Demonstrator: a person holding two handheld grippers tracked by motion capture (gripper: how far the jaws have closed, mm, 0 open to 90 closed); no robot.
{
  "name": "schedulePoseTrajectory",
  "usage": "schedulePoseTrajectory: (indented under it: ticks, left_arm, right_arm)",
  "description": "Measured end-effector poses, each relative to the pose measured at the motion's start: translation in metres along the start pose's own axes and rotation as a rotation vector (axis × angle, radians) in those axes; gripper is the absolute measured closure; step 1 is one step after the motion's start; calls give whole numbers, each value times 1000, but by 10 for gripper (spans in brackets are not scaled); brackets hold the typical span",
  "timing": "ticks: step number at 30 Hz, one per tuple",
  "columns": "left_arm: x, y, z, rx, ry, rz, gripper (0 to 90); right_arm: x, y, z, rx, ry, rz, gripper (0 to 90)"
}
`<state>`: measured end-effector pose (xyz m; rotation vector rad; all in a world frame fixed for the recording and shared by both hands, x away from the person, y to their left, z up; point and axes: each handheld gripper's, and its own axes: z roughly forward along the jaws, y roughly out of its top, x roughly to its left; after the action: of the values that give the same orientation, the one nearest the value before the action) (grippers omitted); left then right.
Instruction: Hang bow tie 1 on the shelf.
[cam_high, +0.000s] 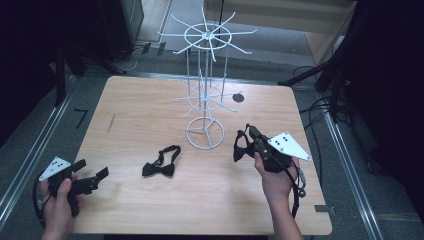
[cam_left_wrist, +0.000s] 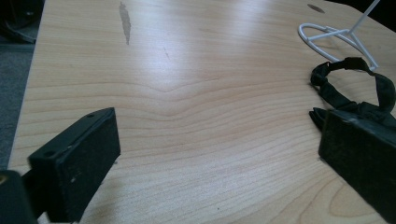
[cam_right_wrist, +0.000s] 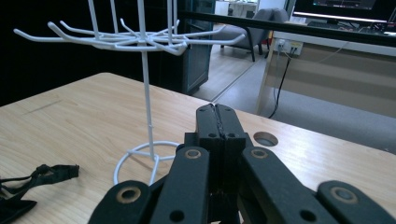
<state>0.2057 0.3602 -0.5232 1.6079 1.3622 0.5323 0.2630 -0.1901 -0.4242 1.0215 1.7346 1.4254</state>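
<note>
A white wire rack (cam_high: 205, 85) with two tiers of hooks stands mid-table on a ring base (cam_left_wrist: 334, 35). One black bow tie (cam_high: 161, 162) lies flat on the wood in front of the rack. My left gripper (cam_high: 95, 177) rests open near the table's left front corner. In the left gripper view the lying bow tie (cam_left_wrist: 352, 86) is just beyond the right jaw of that gripper (cam_left_wrist: 219, 140). My right gripper (cam_high: 254, 134) is shut on the strap of a second bow tie (cam_high: 243, 148), which hangs just right of the base. Its jaws (cam_right_wrist: 217, 114) meet below the rack's hooks (cam_right_wrist: 140, 42).
The wooden table (cam_high: 150, 105) has a dark round hole (cam_high: 238, 97) behind the rack and a grey smear (cam_left_wrist: 125, 21) at the left. A black bow tie (cam_right_wrist: 32, 184) lies at the right gripper view's lower left. Dark stands and cables flank the table.
</note>
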Motion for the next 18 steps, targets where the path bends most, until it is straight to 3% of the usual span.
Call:
schedulePoseTrajectory:
  ticks: [5,11,18]
  left_arm:
    - [-4,0,0,-33,73,4,0]
    - [-7,-1,0,-44,111,6,0]
    - [-7,-1,1,-45,121,-1,0]
  right_arm:
    - [5,9,5,-10,17,-11,900]
    - [8,17,8,-16,27,-23,900]
    - [10,24,10,-24,35,-35,900]
